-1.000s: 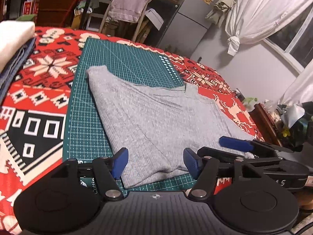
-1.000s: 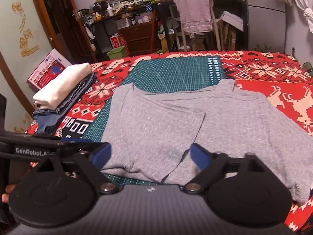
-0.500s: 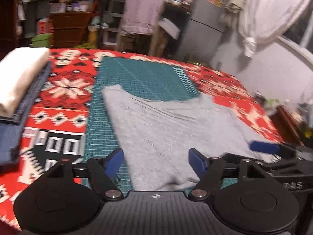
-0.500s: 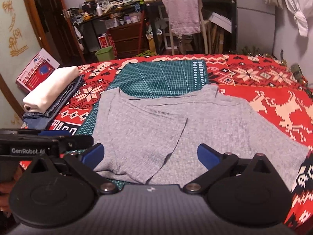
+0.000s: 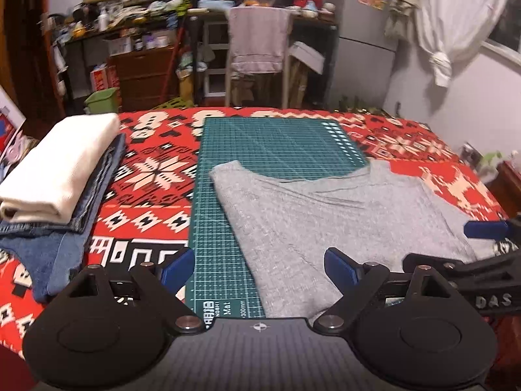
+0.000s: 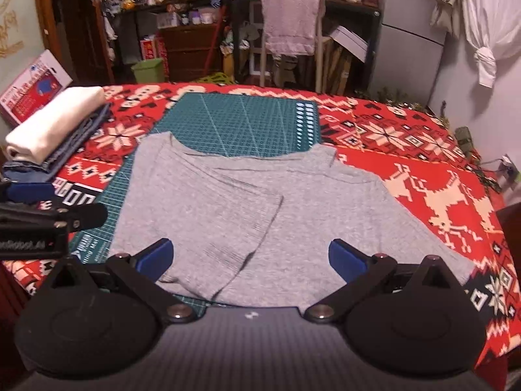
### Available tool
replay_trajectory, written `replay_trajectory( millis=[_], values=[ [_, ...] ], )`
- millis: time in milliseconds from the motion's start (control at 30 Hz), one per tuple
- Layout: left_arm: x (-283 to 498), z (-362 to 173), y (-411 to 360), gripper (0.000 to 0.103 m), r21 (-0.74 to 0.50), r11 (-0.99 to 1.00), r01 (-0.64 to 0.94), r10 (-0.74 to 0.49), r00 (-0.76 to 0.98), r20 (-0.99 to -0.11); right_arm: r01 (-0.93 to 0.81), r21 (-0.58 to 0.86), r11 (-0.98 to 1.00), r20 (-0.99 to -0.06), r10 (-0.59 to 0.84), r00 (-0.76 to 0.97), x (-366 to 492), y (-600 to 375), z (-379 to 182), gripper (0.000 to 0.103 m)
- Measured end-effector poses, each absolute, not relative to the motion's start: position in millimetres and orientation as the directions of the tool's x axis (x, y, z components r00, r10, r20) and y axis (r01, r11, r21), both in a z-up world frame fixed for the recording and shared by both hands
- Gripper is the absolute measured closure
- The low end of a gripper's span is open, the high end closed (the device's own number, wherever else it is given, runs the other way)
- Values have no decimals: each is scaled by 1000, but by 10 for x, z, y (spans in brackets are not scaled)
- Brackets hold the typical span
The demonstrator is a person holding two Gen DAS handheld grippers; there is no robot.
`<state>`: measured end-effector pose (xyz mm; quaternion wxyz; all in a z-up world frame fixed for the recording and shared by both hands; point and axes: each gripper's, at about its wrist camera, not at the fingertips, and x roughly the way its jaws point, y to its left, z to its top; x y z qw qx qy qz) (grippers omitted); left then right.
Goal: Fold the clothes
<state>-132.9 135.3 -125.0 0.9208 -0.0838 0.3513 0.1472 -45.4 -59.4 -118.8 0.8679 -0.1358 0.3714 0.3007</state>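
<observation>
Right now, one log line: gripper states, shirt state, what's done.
left gripper: open, empty | right gripper: open, empty | grey shirt: flat on green mat, left side folded in | folded stack: at left

green cutting mat [image 5: 273, 143], patterned red blanket [image 6: 423, 150]

Left tool [image 5: 259, 268] and right tool [image 6: 250, 259] both gape wide, empty.

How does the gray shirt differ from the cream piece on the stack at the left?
The gray shirt lies spread out, only its left side folded in; the cream piece is folded into a compact bundle. The gray shirt lies partly on the green cutting mat; the cream piece rests on folded denim. Neither is gripped.
</observation>
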Motion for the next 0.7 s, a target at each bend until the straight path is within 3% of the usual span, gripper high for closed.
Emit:
replay_trajectory(
  millis=[300, 400, 600, 700],
  values=[
    [-1226, -1242, 1200, 15, 94, 954, -285, 272, 693, -667, -600, -155, 785, -715, 330, 616, -548, -533, -1179, 0],
    [-1207, -1221, 1155, 10, 113, 953, -280, 282, 692, -665, -622, -148, 769, -729, 339, 594, -550, -504, -1155, 0],
    [-1209, -1049, 1122, 10, 130, 942, -310, 319, 702, -637, -544, -207, 813, -715, 254, 652, -473, -461, -1042, 0],
    [-1235, -977, 1095, 9, 165, 926, -339, 368, 717, -592, -551, -169, 817, -702, 293, 650, -456, -498, -929, 0]
  ],
)
